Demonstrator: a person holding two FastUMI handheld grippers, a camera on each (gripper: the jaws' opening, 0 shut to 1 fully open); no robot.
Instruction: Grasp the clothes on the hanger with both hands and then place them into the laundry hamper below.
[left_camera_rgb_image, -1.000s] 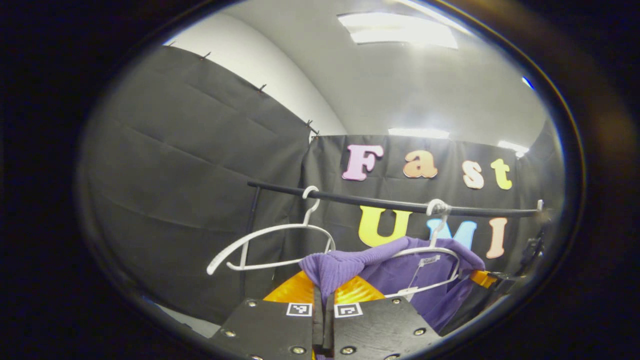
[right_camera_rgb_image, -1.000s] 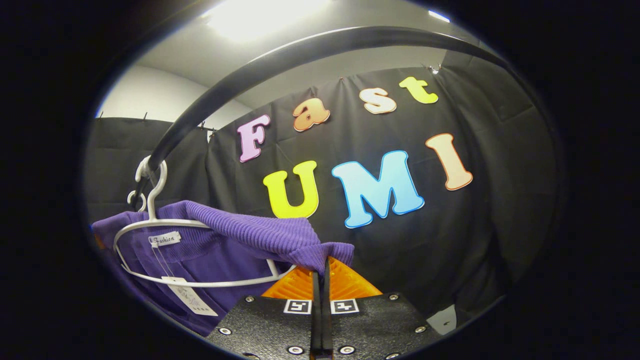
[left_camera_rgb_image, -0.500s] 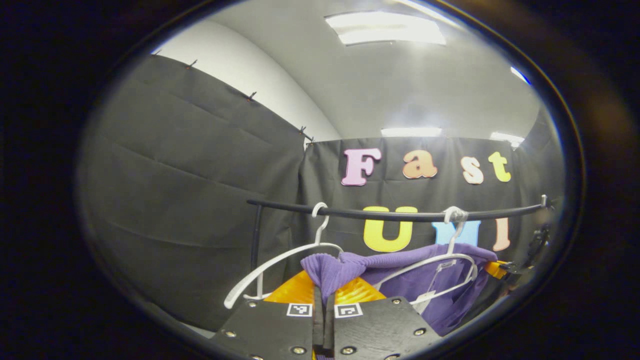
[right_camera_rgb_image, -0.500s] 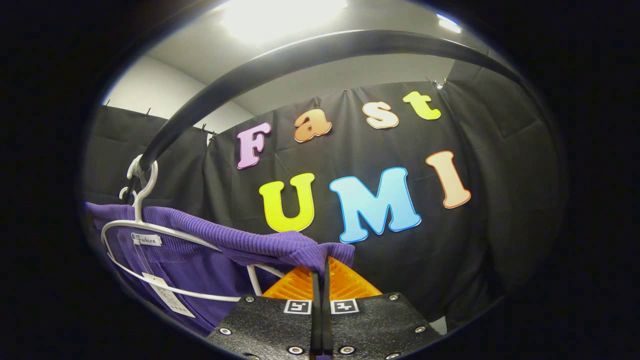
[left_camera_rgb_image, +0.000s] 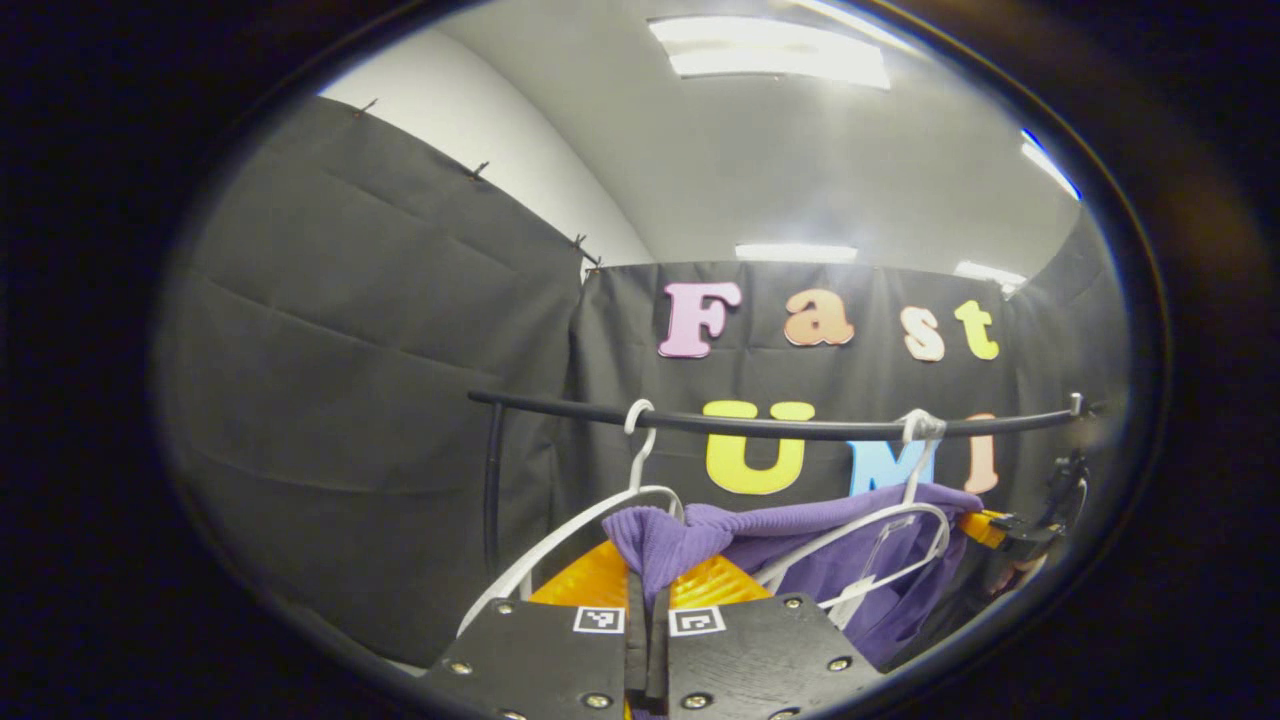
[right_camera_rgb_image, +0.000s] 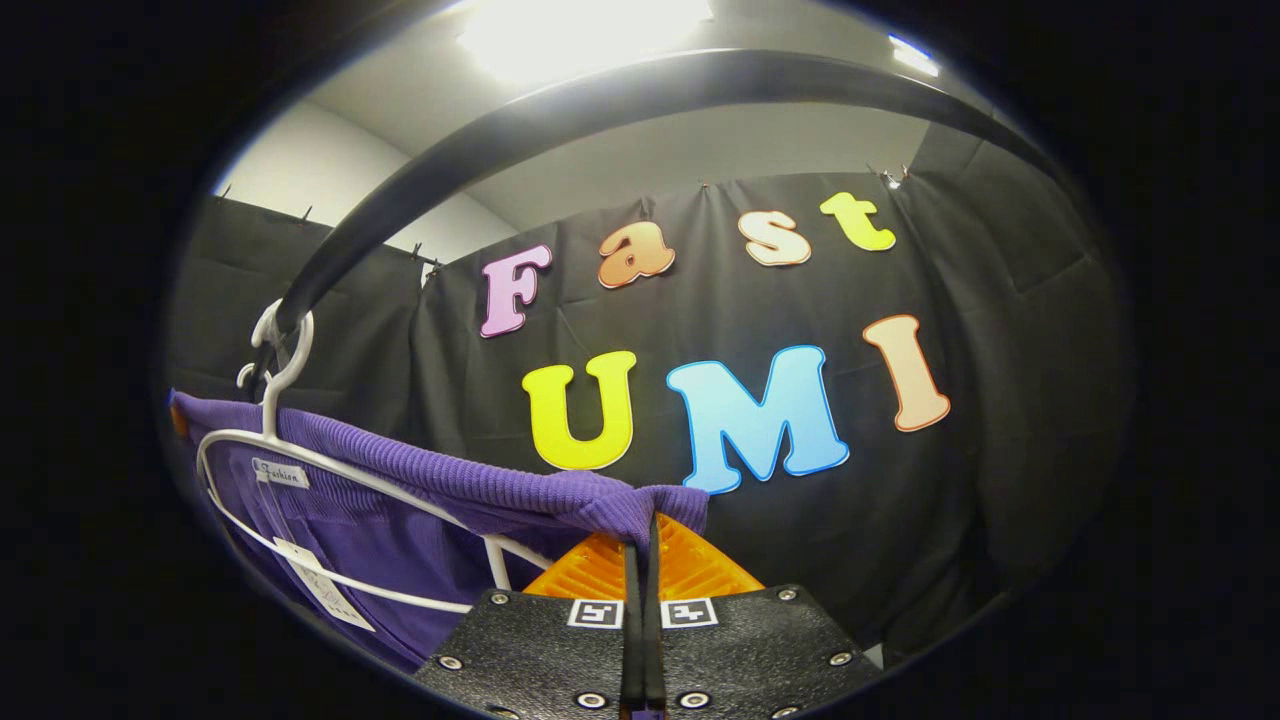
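A purple knit garment (left_camera_rgb_image: 800, 545) hangs stretched between my two grippers, its collar still around a white hanger (left_camera_rgb_image: 880, 540) hooked on the black rail (left_camera_rgb_image: 780, 428). My left gripper (left_camera_rgb_image: 648, 590) is shut on one bunched shoulder of the garment at the bottom of the left gripper view. In the right gripper view my right gripper (right_camera_rgb_image: 640, 560) is shut on the other shoulder of the garment (right_camera_rgb_image: 480, 490), with the hanger (right_camera_rgb_image: 300, 470) and its tag to the left. The other gripper (left_camera_rgb_image: 1010, 530) shows at the garment's far end.
An empty white hanger (left_camera_rgb_image: 590, 520) hangs on the rail just left of the garment. A black upright post (left_camera_rgb_image: 490, 490) carries the rail's left end. The rail (right_camera_rgb_image: 600, 110) arches close overhead in the right gripper view.
Both grippers have kept their hold and drawn the shoulders off the hanger. The hanger has swung and the garment's top edge now lies flatter and lower under the rail.
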